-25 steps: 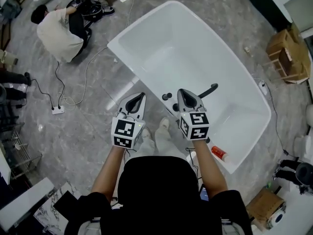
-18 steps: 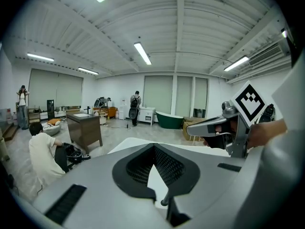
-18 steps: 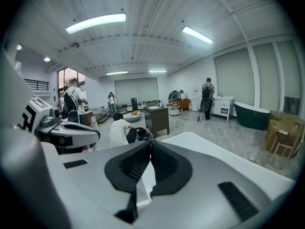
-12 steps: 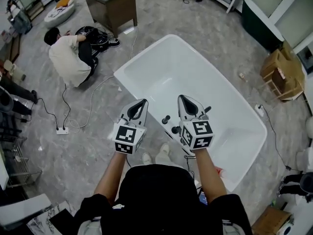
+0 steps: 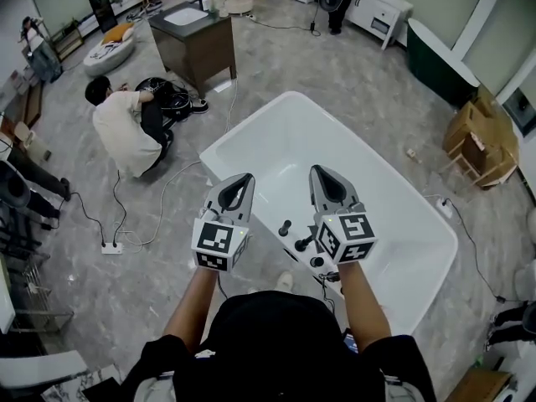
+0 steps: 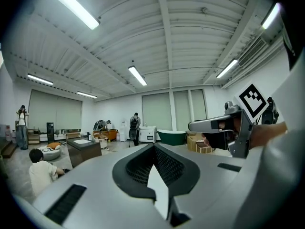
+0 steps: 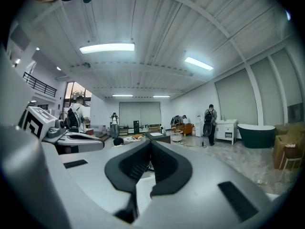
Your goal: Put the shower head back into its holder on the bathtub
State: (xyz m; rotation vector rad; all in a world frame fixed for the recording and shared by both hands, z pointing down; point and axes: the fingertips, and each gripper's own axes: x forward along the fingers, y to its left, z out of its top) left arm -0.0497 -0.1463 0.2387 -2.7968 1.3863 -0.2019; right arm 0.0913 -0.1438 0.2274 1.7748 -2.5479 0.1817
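The white bathtub [image 5: 244, 122] lies on the floor below me, running toward the lower right. Black tap knobs [image 5: 285, 226] stand on its near rim, between my two hands. My left gripper [image 5: 243, 177] is held high over the tub's near edge, shut and with nothing in it; in the left gripper view [image 6: 153, 146] it points level into the room. My right gripper [image 5: 318, 171] is beside it, also shut and empty, and it too faces level [image 7: 150, 143]. No shower head shows in any view; the right gripper covers part of the rim.
A person [image 5: 126, 128] crouches on the floor left of the tub, with cables and a power strip [image 5: 110, 247] nearby. A dark vanity cabinet [image 5: 194, 36] stands behind, a dark green tub [image 5: 444, 61] and cardboard boxes [image 5: 477, 141] at the right. People stand far across the room.
Both grippers have risen together and now point level. The head view has tilted up to show more of the room. The black shower handle and the red bottle on the tub's rim have left view.
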